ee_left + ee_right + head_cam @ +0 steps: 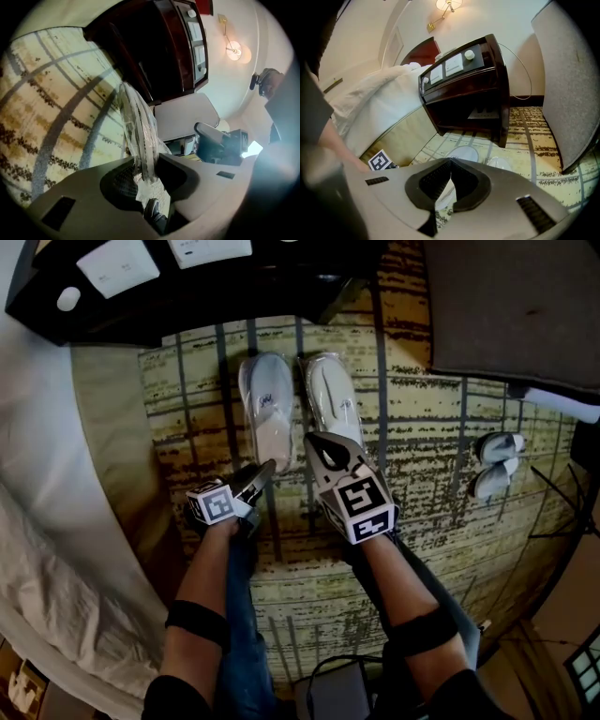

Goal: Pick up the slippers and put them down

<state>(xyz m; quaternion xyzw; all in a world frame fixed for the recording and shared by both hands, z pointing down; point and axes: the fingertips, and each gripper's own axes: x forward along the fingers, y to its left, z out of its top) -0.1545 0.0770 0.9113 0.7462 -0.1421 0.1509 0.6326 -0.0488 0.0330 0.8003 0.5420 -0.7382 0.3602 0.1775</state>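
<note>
Head view: my left claw (pixel 262 474) pinches clear plastic wrap (pixel 138 136); my right claw (pixel 323 446) is closed tip to tip. At twelve o'clock, on the carpet (pixel 422 437), lie the left slipper (pixel 267 409) and right slipper (pixel 333 397).

Slippers (pixel 465 153) part-hidden behind right gripper (pixel 450 178); thing in jaws unclear, maybe wrapping.

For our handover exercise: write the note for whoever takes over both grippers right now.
Left gripper: shut on the near end of one white plastic-wrapped slipper.
Right gripper: shut on a thin white edge, apparently film of the second wrapped slipper.
Both slippers sit side by side over the patterned carpet, before the dark wooden nightstand.
Done: both gripped.
Left: set them down.
</note>
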